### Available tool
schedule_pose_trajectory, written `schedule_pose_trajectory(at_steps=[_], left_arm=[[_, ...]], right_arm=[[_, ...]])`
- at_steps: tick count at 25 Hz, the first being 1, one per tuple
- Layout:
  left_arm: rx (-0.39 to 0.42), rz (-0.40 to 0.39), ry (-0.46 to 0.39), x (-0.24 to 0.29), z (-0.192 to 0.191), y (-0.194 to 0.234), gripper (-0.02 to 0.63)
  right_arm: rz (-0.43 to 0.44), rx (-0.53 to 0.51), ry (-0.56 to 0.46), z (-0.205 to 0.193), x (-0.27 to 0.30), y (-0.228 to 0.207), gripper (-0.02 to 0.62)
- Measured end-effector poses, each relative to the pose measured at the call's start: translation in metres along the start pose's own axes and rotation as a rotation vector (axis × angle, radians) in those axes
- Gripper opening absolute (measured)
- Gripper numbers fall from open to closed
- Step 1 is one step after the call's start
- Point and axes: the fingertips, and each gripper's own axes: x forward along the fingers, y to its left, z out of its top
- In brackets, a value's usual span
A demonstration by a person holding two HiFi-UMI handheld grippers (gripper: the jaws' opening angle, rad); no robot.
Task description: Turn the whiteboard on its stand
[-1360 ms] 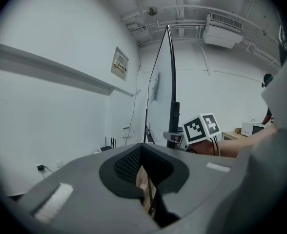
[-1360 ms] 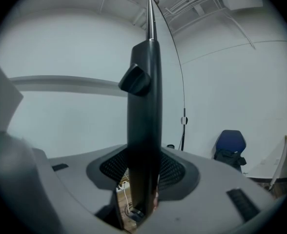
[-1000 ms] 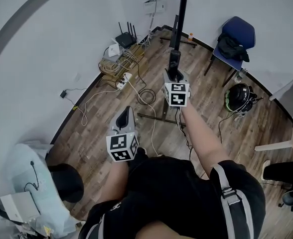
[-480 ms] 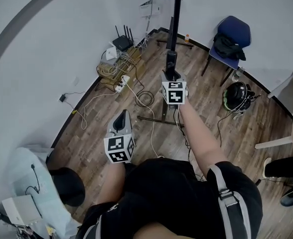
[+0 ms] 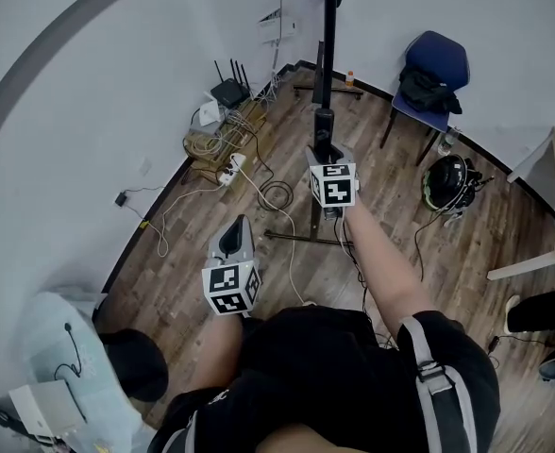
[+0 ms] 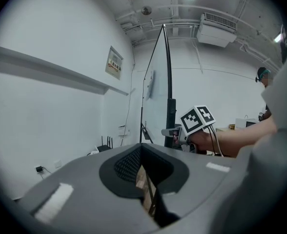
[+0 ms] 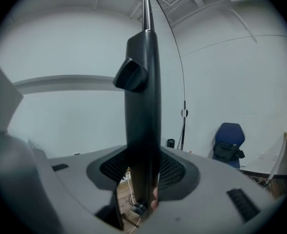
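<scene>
The right gripper point(image 5: 326, 149) gripped the black upright stand pole point(image 7: 143, 130) at far centre, the white whiteboard panel point(image 6: 156, 82) rising edge-on above. The left gripper point(image 5: 234, 226) hung near left, clenched on nothing. A slow twist about the pole's axis, grip kept firm, would probably suit best.

The stand pole point(image 7: 142, 121) looks smooth, black and a bit shiny; the floor point(image 5: 391, 196) is brown wood planks; the chair point(image 5: 440, 57) has blue cloth
</scene>
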Motion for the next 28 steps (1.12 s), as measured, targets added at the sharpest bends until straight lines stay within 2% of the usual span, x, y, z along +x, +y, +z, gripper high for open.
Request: schedule_pose_trajectory(at_steps=[15, 23, 28], left_arm=[[-0.002, -0.096, 0.022, 0.013, -0.01, -0.027, 0.005], [0.014, -0.232, 0.046, 0.032, -0.007, -0.053, 0.005], [0.039, -0.351, 0.053, 0.036, -0.005, -0.088, 0.006]], right_arm=[[0.03, 0.002, -0.009, -0.024, -0.073, 0.001, 0.179], [0.02, 0.015, -0.016, -0.037, -0.111, 0.002, 0.181], [-0.036, 0.035, -0.025, -0.048, -0.145, -0.002, 0.184]])
